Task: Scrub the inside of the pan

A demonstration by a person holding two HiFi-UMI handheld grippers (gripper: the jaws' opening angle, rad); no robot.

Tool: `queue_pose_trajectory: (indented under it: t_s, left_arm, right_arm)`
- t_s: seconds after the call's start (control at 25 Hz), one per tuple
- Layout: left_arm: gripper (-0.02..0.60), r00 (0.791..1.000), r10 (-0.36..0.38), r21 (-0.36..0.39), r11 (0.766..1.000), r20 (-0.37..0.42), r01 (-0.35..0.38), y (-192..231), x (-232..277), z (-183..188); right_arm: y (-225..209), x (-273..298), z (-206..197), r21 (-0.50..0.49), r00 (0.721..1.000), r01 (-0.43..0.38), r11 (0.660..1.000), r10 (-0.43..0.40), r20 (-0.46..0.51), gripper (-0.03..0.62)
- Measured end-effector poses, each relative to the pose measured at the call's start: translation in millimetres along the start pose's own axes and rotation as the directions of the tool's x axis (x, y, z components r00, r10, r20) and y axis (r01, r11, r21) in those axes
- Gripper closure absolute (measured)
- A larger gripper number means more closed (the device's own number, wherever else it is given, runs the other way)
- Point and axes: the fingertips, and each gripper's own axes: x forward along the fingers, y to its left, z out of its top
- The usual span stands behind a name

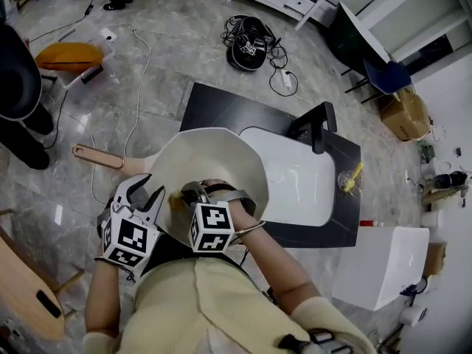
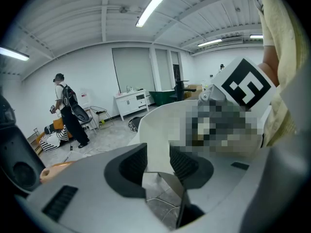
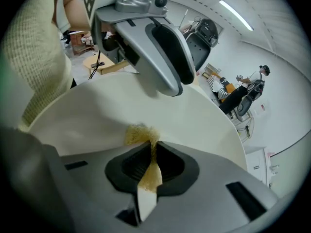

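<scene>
A cream pan [image 1: 214, 157] with a wooden handle [image 1: 96, 155] is held tilted in front of the sink. My left gripper [image 1: 144, 198] is shut on the pan's rim at the handle side, and the pan wall [image 2: 158, 130] stands between its pads. My right gripper [image 1: 190, 196] reaches inside the pan and is shut on a yellow sponge [image 3: 141, 135]. The sponge's free end touches the pan's inner surface [image 3: 146, 106]. In the right gripper view the left gripper [image 3: 155, 47] shows at the far rim.
Behind the pan a black counter [image 1: 221, 105] holds a white basin [image 1: 295, 175] and a black faucet [image 1: 317, 124]. A clear cup [image 1: 350, 181] stands on its right edge. A white box [image 1: 376, 264] is at the right; cables and a bag [image 1: 247, 46] lie on the floor.
</scene>
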Motion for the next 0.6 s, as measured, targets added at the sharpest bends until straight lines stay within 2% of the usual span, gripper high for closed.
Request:
queue_pose_trajectory:
  t_s: [0.16,0.36,0.6]
  left_arm:
    - [0.433,1.0,-0.003,0.003,1.0,-0.002,0.003,0,1,-1]
    - [0.433,1.0,-0.003,0.017,1.0,-0.005,0.004,-1,1,0]
    - [0.433,1.0,0.0,0.053,0.999,-0.019,0.001,-2,1,-1]
  right_arm:
    - [18,-5,-8,-0.048,0.995,-0.09,0.995,0.087,-0.05,0.548]
    - [33,-12,-22,-0.057,0.978,-0.189,0.98,0.183,-0.103,0.548]
    - [43,-21,-42,-0.066,0.955,-0.257,0.964,0.242,-0.173,0.548]
